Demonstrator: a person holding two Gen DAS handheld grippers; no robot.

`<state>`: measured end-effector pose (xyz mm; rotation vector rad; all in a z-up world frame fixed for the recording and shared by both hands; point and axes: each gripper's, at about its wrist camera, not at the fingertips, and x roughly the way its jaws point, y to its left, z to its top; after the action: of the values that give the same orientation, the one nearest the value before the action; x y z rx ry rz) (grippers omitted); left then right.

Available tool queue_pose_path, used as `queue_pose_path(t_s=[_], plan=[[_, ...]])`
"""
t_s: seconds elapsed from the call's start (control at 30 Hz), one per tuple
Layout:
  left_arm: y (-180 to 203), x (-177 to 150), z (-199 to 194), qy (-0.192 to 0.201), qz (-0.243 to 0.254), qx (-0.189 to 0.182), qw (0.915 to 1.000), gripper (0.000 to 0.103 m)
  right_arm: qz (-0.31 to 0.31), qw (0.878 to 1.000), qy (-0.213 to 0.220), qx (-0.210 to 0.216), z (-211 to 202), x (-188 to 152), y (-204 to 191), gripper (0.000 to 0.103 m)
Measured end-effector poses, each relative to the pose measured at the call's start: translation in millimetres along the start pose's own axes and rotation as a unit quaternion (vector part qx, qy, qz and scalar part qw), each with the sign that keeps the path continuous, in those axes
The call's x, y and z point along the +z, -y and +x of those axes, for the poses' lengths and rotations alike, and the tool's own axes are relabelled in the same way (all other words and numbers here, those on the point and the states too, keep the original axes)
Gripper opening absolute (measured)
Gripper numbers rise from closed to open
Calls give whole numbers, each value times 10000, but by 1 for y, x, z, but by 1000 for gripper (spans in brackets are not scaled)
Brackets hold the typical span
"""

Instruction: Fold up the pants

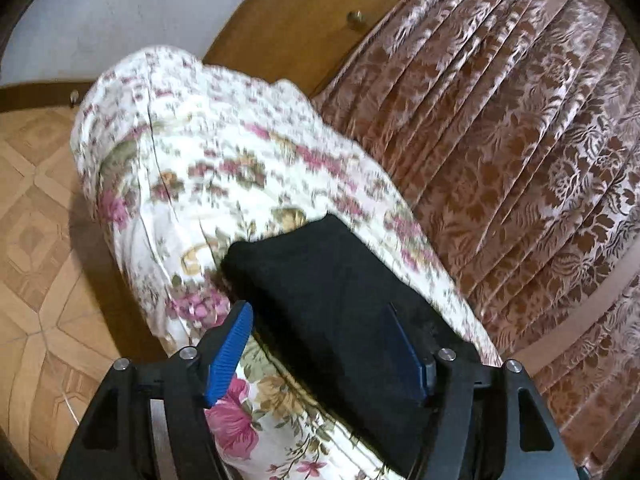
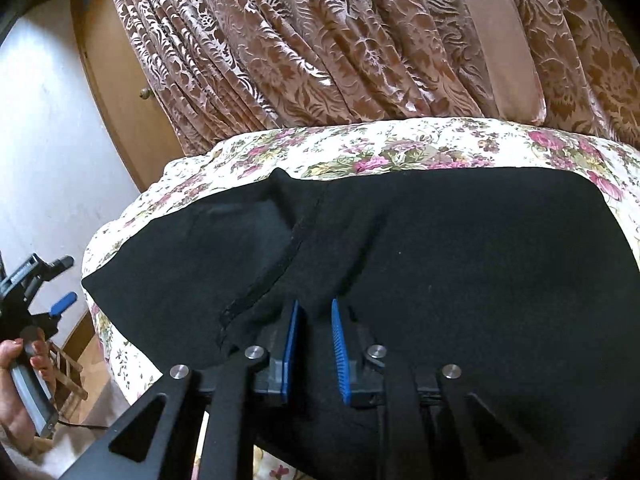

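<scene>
Black pants (image 2: pixel 460 240) lie spread across a bed covered by a floral sheet (image 2: pixel 360 148); a seamed edge runs diagonally over them. My right gripper (image 2: pixel 315 304) is shut on a pinched fold of the black cloth, which puckers toward its blue pads. In the left wrist view one end of the pants (image 1: pixel 320 264) lies on the floral sheet (image 1: pixel 192 152) near the bed's corner. My left gripper (image 1: pixel 318 312) stands open above that end, its pads wide apart and not pressing the cloth. The left gripper (image 2: pixel 66 280) also shows at the left edge of the right wrist view, held by a hand (image 2: pixel 16 392).
A patterned brown curtain (image 2: pixel 320 40) hangs right behind the bed. A wooden door with a knob (image 1: pixel 354 16) and a white wall (image 1: pixel 120 8) stand beyond the bed's corner. Tiled floor (image 1: pixel 36 200) lies left of the bed, with a small wooden rack (image 2: pixel 68 372) on it.
</scene>
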<state>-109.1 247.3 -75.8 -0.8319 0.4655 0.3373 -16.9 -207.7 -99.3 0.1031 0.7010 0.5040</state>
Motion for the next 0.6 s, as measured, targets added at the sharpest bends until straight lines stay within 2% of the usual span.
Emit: queue_pose_path(t_s=[0.17,0.27,0.47,0.57,0.6], plan=[[-4,-7,24,-529,-91,-181,9984,67,55,10000,-7,27,0,1,1,17],[-17,-8,37,-754,-627,-267,9948,67,74,10000,-17,45,0,1,3,17],[-32,-7,45,-691,-1097,-614,9897,67,104,9999,-10,51,0,1,2,17],[-41,0,47,-608,-1524,-878,9825,66,103,9999,-10,52,0,1,3,17],[-44,2,47,-574,-1628,-929,9806,58,105,9999,-7,54,0,1,3,17]])
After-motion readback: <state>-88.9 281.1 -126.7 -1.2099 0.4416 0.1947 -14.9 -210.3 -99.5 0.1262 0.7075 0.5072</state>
